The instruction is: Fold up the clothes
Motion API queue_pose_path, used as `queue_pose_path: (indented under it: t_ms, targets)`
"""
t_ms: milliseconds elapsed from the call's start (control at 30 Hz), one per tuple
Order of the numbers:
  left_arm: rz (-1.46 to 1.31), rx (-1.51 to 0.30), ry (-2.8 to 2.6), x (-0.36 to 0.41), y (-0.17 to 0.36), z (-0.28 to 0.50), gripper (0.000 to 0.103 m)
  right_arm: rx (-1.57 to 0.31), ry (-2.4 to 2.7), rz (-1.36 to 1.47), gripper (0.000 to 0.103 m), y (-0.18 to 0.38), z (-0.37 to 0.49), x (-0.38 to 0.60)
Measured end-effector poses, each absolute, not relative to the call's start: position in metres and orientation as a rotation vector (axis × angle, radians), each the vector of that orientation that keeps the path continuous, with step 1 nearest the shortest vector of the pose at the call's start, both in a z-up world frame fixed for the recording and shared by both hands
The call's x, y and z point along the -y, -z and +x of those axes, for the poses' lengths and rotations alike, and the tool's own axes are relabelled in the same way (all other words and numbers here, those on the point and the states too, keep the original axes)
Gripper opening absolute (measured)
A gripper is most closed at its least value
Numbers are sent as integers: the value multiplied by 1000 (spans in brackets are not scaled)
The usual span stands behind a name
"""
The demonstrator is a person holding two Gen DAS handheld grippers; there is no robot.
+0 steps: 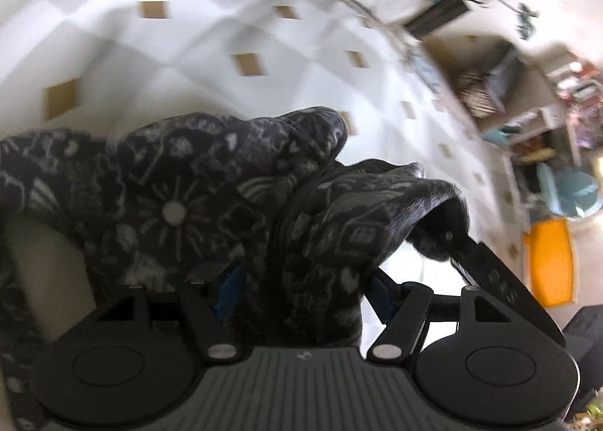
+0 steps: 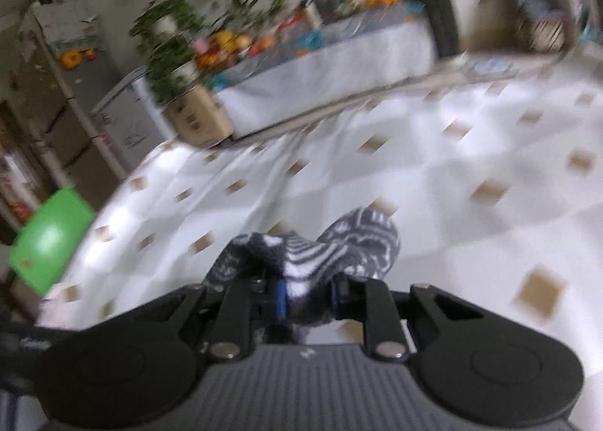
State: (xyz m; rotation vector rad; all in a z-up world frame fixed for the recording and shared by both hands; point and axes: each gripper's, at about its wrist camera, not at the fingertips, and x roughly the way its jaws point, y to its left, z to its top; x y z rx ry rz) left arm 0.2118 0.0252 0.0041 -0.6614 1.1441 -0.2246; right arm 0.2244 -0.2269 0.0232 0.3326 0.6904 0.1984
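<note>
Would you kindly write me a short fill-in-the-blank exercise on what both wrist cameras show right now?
1. The garment bunched in the left gripper is dark with a pale ____ print.
2. The white cloth under the work bears small ____ diamonds.
3. The right gripper is shut on a fold of ____ fabric.
4. In the right wrist view, a bright ____ sheet lies at the left edge.

Missing words: floral; brown; striped; green
</note>
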Motion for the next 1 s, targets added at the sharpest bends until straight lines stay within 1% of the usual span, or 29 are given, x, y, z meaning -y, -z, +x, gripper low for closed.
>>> queue_pose_path:
  t_ms: [133, 167, 200, 233, 267, 333, 400, 433, 500, 600, 667, 867, 1000]
  targets:
    - [-652, -1155, 285, 2, -5, 213, 69, -618, -82, 182, 18, -44, 218, 249]
    - [-632, -1163, 282, 10, -3, 213, 72, -619, -68, 147, 19, -45, 218, 256]
    - [-608, -1179, 274, 17, 0, 212, 72, -644, -51, 122, 21, -43, 221, 264]
    - [-585, -1200, 264, 24, 4, 212, 72, -697, -15, 118, 21, -36, 225, 275]
    - [-566, -1221, 257, 31, 8, 211, 72, -749, 24, 164, 25, -29, 227, 286]
    - [-547, -1232, 246, 41, 12, 209, 71, -847, 83, 268, 27, -15, 230, 310]
    - [-493, -1222, 248, 51, 10, 208, 72, -880, 104, 352, 31, -7, 226, 329]
    - [-462, -1216, 251, 56, 9, 208, 72, -879, 110, 352, 33, -7, 223, 333]
    - [-418, -1201, 262, 64, 6, 206, 72, -878, 104, 344, 40, -8, 216, 341]
    - [-393, -1204, 264, 70, 7, 206, 72, -880, 70, 321, 46, -9, 207, 349]
    - [-371, -1201, 255, 74, 9, 204, 72, -918, 49, 301, 49, -4, 202, 354]
    - [-250, -1147, 287, 103, 2, 197, 72, -998, 0, 217, 49, 27, 184, 355]
    - [-185, -1122, 315, 123, -1, 193, 72, -1013, -32, 122, 54, 43, 174, 349]
